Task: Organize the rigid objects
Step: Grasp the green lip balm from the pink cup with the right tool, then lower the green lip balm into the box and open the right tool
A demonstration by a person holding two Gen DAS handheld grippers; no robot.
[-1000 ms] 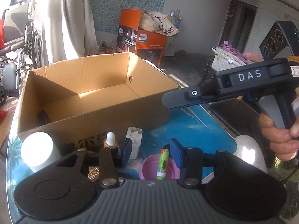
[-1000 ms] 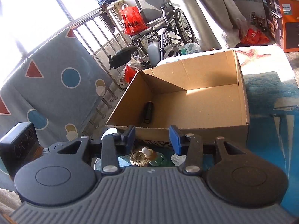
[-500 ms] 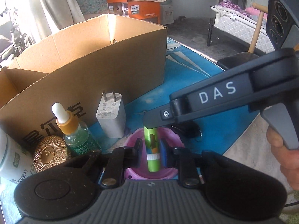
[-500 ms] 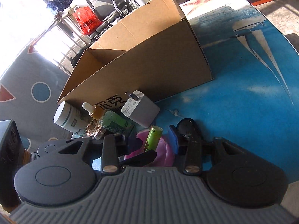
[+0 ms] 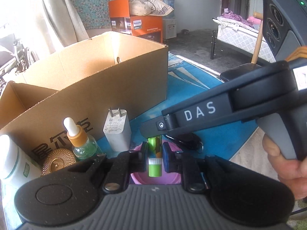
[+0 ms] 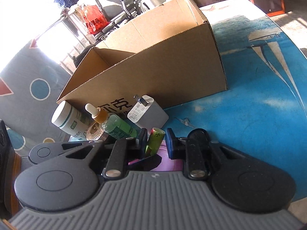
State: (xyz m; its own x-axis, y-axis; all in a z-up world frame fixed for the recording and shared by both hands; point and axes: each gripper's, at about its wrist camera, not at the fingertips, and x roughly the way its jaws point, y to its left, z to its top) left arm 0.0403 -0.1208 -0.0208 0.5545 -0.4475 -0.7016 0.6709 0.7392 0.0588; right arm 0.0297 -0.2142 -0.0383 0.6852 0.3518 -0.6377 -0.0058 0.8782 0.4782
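- Two pairs of tongs crowd one small green tube (image 5: 154,158) at the near edge of the counter (image 6: 259,115): the left tongs (image 5: 155,154) have their blue pads pressed against its sides, gripping it just above its white band.
- Right tongs (image 6: 155,140) straddle the same tube's top end, their jaws just drawn in close, yet a sliver of gap shows on the right pad, so they do not appear to clamp it.
- Standing roughly upright in a pink dish (image 5: 153,180), the tube runs its long axis up and down, leaning a little in the right wrist view; it sits dead centre between the left pads, so that hand already owns it.
- Just beyond the tongs stand a white plug adapter (image 5: 117,132), a green dropper bottle (image 5: 81,143), a gold ribbed lid (image 5: 57,162) and a white jar (image 6: 69,120), all lined up close against the front wall of the cardboard box (image 5: 107,88).
- Away and upward from the grip lies the open box, so the coming lift must clear that wall; the nearby adapter and dropper bottle could be knocked on the way.
- Against a second ago, both tongs have dropped from above the box rim to counter level, the left pair has shut from well open onto the tube, and the box interior has passed out of the right wrist's sight.
- Half a second back the left pads already bracketed the tube, while the right jaws stood wider than they do now.
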